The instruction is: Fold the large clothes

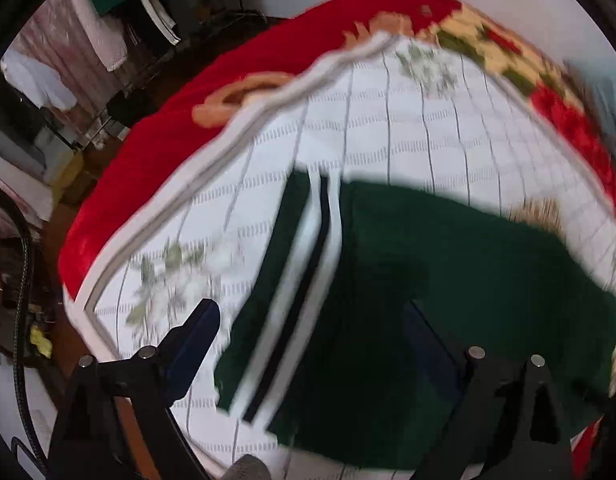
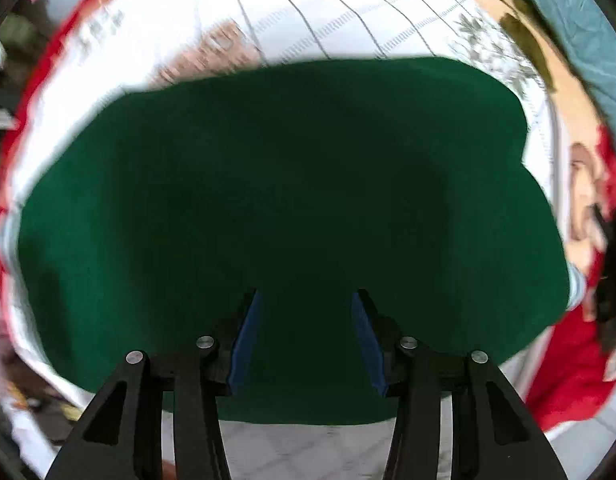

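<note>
Left gripper (image 1: pixel 311 316) is spread wide with nothing in it; right gripper (image 2: pixel 306 300) hangs half-open, also gripping nothing. Both are above the green garment (image 2: pixel 292 184), which lies on the white quilt (image 1: pixel 387 136). No readable writing anywhere.

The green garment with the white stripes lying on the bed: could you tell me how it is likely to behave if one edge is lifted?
The green garment would probably droop, since it lies flat and limp on the white quilt. It looks thick and matte, so it likely grips rather than slips. Its folded layers may slide apart if lifted by one edge only.
</note>
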Motion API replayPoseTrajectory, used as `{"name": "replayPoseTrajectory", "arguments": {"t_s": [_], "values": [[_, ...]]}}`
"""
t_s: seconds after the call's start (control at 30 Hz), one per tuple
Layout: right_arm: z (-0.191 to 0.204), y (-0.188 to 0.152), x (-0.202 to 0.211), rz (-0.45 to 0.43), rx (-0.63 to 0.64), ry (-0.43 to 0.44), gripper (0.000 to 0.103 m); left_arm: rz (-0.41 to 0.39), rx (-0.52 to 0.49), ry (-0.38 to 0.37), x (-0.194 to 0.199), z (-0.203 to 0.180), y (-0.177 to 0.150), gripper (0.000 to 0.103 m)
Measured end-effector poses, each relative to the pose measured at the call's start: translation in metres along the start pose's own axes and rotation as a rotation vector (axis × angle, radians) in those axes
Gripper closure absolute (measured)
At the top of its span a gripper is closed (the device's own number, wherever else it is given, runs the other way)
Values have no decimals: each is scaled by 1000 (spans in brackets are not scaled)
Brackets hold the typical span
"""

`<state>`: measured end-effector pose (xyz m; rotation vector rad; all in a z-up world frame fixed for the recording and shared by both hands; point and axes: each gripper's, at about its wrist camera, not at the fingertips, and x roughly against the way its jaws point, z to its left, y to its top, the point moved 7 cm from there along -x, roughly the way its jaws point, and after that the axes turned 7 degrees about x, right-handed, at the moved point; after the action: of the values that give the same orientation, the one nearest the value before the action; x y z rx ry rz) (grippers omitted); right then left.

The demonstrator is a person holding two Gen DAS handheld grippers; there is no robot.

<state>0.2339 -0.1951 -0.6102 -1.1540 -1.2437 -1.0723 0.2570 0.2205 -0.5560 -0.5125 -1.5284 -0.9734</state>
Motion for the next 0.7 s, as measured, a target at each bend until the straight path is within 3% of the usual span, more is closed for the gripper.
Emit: {"name": "replayPoseTrajectory", "arguments": {"t_s": [0.03, 0.1, 0.17, 0.23, 0.27, 0.43, 0.53, 0.7], "values": [[-2, -1, -10, 20, 7, -19, 51, 25, -16, 11, -7, -5, -12, 9], [-4, 5, -28, 24, 36, -70, 37, 62, -38, 24, -26, -23, -36, 9], [-6, 11, -35, 13, 66, -127, 15, 64, -72, 37, -39, -38, -49, 9], [-12, 18, -38, 3, 96, -184, 0, 69, -113, 55, -53, -52, -59, 9], [-15, 19, -40, 7, 102, -177, 0, 83, -129, 66, -62, -58, -65, 9], [-31, 20, -54, 30, 66, 36, 0, 110, -169, 109, -88, -67, -70, 6], [-34, 22, -56, 19, 64, 84, 0, 134, -141, 90, -98, -67, -64, 0], [-39, 21, -55, -31, 9, 95, 0, 156, -100, 89, -111, -71, -52, 0]]}}
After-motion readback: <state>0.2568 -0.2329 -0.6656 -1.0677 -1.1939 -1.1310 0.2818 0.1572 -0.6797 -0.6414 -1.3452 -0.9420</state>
